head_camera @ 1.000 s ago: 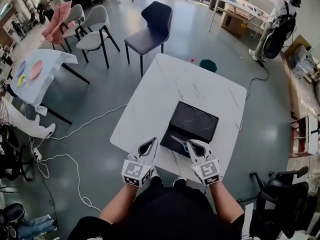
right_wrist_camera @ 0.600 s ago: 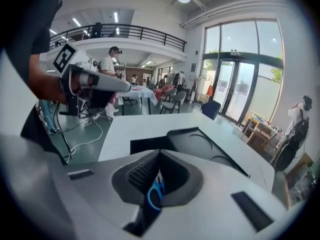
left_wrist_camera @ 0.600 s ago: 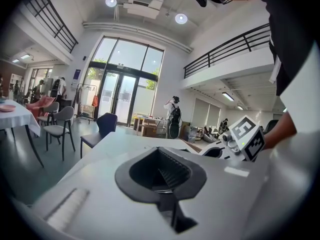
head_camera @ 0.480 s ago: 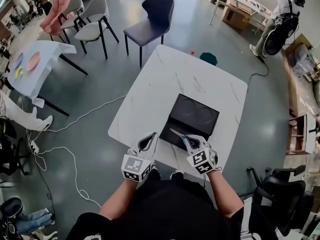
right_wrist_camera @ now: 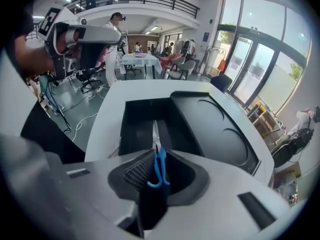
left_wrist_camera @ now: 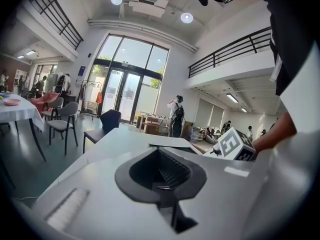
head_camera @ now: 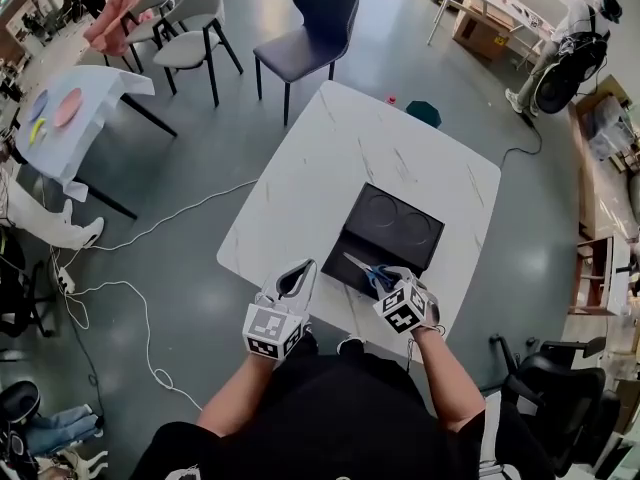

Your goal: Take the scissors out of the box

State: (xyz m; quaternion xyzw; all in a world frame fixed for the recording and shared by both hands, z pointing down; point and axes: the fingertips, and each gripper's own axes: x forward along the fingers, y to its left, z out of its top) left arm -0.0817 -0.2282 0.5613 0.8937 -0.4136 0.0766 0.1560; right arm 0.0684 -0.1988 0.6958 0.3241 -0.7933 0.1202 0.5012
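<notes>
Right gripper view: right gripper [right_wrist_camera: 155, 170] has its fingers [right_wrist_camera: 137, 173] clamped on the blue handles of the scissors [right_wrist_camera: 160, 163]. Blades point forward over the tray of the open black box [right_wrist_camera: 131, 129]; can't tell if they touch it. Head view: box sits near the front edge of the white surface [head_camera: 330, 168]. Left gripper [head_camera: 295, 283] is just left of the box, fingers together, holding nothing.

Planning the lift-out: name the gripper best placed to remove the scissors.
Right: the right gripper is shut on the scissors over the box; the left gripper is shut, empty, beside the box.
</notes>
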